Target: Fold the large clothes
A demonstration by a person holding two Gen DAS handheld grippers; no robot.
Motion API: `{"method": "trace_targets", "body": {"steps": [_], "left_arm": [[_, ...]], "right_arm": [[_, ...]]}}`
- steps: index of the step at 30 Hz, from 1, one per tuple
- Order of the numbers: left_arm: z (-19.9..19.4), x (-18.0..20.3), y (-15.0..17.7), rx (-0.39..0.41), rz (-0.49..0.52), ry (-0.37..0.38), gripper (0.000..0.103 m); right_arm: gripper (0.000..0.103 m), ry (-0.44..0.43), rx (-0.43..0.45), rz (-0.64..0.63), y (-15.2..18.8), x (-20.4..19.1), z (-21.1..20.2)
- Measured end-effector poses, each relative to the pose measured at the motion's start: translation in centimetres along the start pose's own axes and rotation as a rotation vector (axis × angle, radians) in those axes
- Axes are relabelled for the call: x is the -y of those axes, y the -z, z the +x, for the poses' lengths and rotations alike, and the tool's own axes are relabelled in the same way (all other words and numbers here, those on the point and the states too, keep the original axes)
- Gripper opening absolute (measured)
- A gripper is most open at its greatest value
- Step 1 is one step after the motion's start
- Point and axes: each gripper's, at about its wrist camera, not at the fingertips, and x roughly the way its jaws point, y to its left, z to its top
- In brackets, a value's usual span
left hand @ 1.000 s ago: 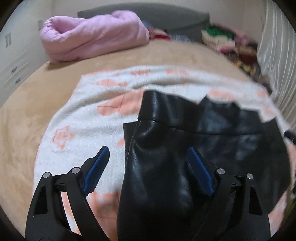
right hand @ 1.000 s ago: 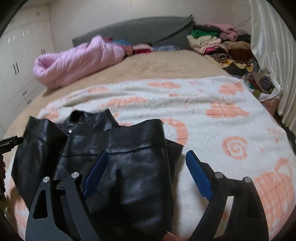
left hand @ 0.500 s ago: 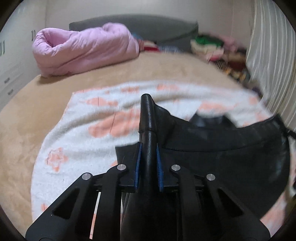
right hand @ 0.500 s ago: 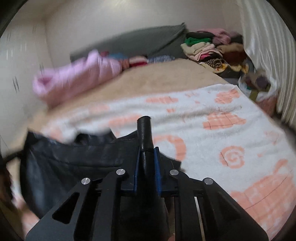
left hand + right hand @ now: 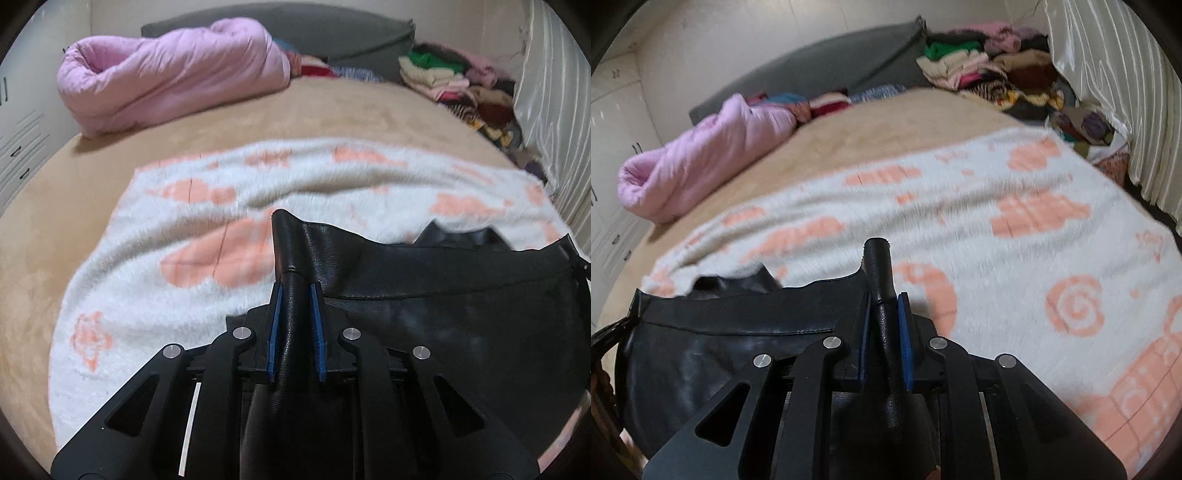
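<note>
A black leather jacket (image 5: 443, 325) hangs stretched between my two grippers above a white blanket with peach patterns (image 5: 155, 295). My left gripper (image 5: 295, 291) is shut on the jacket's left end, a pinched fold sticking out past the blue pads. My right gripper (image 5: 884, 299) is shut on the jacket's (image 5: 720, 339) right end in the same way. The jacket's collar (image 5: 738, 282) shows behind the top edge. The blanket (image 5: 1015, 258) lies under it.
The blanket lies on a tan bed cover (image 5: 332, 114). A rolled pink quilt (image 5: 173, 77) lies at the far left. A pile of folded clothes (image 5: 990, 70) sits at the far right by a pale curtain (image 5: 1115, 81). A grey headboard cushion (image 5: 827, 74) is behind.
Both grippers were open around the jacket's folded ends a second ago. They have shut on them and lifted the jacket, stretching it between them.
</note>
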Motion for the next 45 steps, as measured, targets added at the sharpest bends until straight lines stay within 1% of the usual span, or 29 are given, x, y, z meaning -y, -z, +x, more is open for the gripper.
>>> {"method": "trace_targets", "body": {"steps": [4, 8, 12, 14, 15, 17, 18, 19, 20, 21, 23, 24, 25, 26, 27, 28, 29, 30, 33, 37, 39, 43, 45], "left_arm": [[0.9, -0.6, 0.8, -0.016, -0.023, 0.012, 0.013], [1.4, -0.8, 1.2, -0.027, -0.04, 0.025, 0.015], [1.3, -1.1, 1.3, -0.028, -0.056, 0.038, 0.018], [1.2, -1.3, 1.3, -0.028, -0.065, 0.039, 0.021], [1.1, -1.4, 1.3, -0.028, -0.067, 0.039, 0.022], [0.8, -1.4, 1.3, -0.023, -0.065, 0.034, 0.024], [0.6, -1.5, 1.3, -0.019, -0.061, 0.027, 0.027], [0.4, -1.5, 1.3, -0.018, -0.059, 0.02, 0.03], [0.3, -1.5, 1.3, -0.015, -0.054, 0.014, 0.031], [0.1, -1.6, 1.4, -0.012, -0.052, 0.01, 0.035], [-0.3, -2.0, 1.5, -0.011, -0.059, 0.004, 0.045], [-0.6, -2.4, 1.5, -0.009, -0.069, -0.005, 0.052], [-0.9, -2.6, 1.5, -0.006, -0.077, -0.006, 0.055], [-1.1, -2.9, 1.6, -0.002, -0.085, -0.008, 0.058], [-1.4, -3.1, 1.6, 0.001, -0.092, -0.024, 0.072], [-1.8, -3.4, 1.7, 0.004, -0.097, -0.051, 0.081], [-2.1, -3.6, 1.8, 0.005, -0.103, -0.058, 0.081], [-2.6, -3.9, 2.0, 0.007, -0.115, -0.046, 0.081], [-3.6, -5.0, 2.5, 0.004, -0.163, -0.022, 0.092], [-5.1, -6.4, 3.7, 0.009, -0.24, 0.043, 0.093], [-5.6, -6.7, 4.4, 0.006, -0.261, 0.07, 0.093], [-5.7, -6.8, 6.1, -0.027, -0.315, 0.162, 0.093], [-5.6, -6.4, 6.8, -0.048, -0.321, 0.189, 0.093]], "right_arm": [[0.02, 0.002, -0.057, 0.04, 1.0, 0.9, 1.9], [0.024, -0.001, -0.096, 0.074, 1.4, 1.6, 2.9], [0.026, 0.018, -0.107, 0.06, 1.3, 1.3, 3.0], [0.031, 0.035, -0.104, 0.055, 1.2, 1.1, 2.7], [0.034, 0.038, -0.103, 0.057, 1.1, 1.1, 2.6], [0.045, 0.053, -0.091, 0.066, 1.0, 1.2, 1.9], [0.058, 0.065, -0.088, 0.077, 1.0, 1.5, 1.6], [0.065, 0.071, -0.084, 0.097, 1.0, 1.8, 1.2], [0.067, 0.059, -0.082, 0.128, 1.1, 2.3, 0.7], [0.07, 0.047, -0.083, 0.144, 1.2, 2.6, 0.4], [0.078, 0.026, -0.084, 0.171, 1.6, 3.1, -0.5], [0.084, 0.022, -0.078, 0.174, 1.7, 3.1, -0.9], [0.089, 0.013, -0.068, 0.177, 2.0, 3.2, -1.6], [0.09, 0.006, -0.063, 0.179, 2.3, 3.2, -2.3], [0.095, 0.002, -0.058, 0.183, 2.5, 3.2, -2.8], [0.096, -0.008, -0.054, 0.186, 2.7, 3.2, -3.3], [0.096, -0.025, -0.053, 0.188, 3.0, 3.3, -4.0], [0.097, -0.03, -0.05, 0.189, 3.1, 3.3, -4.4], [0.098, -0.041, -0.031, 0.199, 3.8, 3.3, -6.2], [0.099, -0.077, -0.041, 0.189, 5.2, 2.9, -7.6], [0.099, -0.083, -0.053, 0.169, 6.0, 2.4, -8.0], [0.099, -0.104, -0.079, 0.139, 7.3, 1.7, -8.1], [0.099, -0.102, -0.097, 0.133, 7.9, 1.4, -7.9]]}}
